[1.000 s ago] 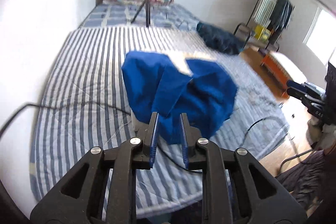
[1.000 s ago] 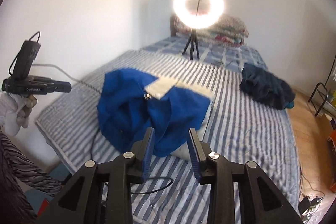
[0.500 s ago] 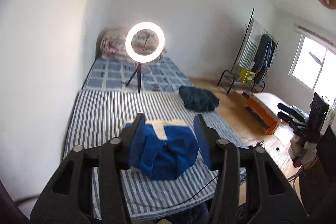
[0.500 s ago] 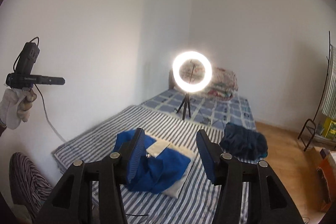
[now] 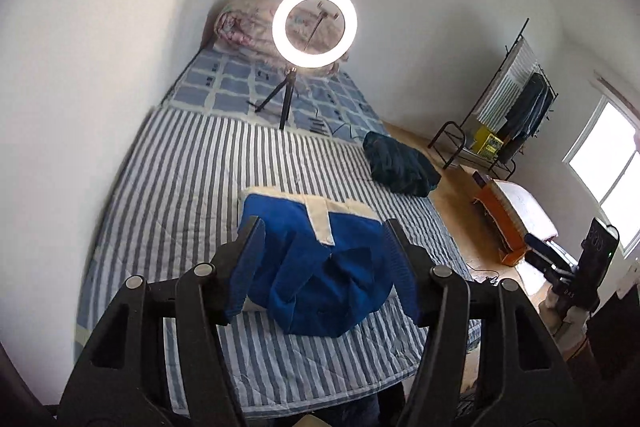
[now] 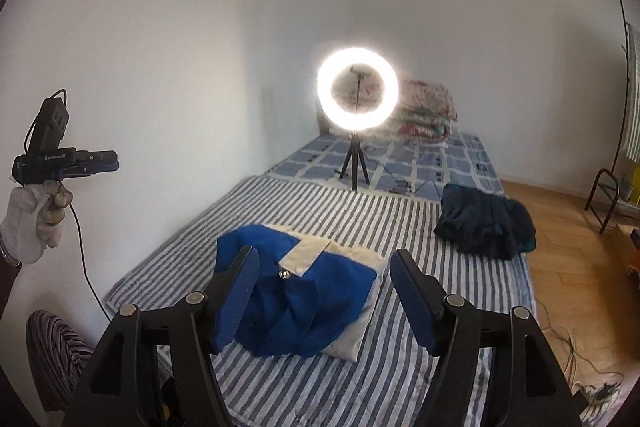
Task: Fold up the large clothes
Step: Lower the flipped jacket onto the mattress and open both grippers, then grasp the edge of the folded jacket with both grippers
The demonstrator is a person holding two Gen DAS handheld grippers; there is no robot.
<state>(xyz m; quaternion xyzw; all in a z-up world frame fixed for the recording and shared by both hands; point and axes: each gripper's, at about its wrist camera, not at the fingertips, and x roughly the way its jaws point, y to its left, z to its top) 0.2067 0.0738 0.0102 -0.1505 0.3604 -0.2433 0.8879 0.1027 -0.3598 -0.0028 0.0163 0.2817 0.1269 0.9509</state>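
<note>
A blue and cream garment (image 5: 320, 263) lies folded in a bundle on the striped bed (image 5: 192, 179); it also shows in the right wrist view (image 6: 296, 291). My left gripper (image 5: 326, 279) is open and empty, held up in the air in front of the garment, apart from it. My right gripper (image 6: 324, 303) is open and empty, also raised and apart from the garment. The left gripper also shows from the side at the far left of the right wrist view (image 6: 100, 159), held in a gloved hand.
A dark blue garment (image 5: 400, 167) lies bunched at the bed's right edge. A lit ring light on a tripod (image 5: 314, 27) stands on the bed further back, with folded quilts (image 6: 424, 111) behind it. A clothes rack (image 5: 512, 115) stands by the right wall.
Both grippers have opened wide and pulled back and up from the blue garment. The garment now lies on the bed on its own.
</note>
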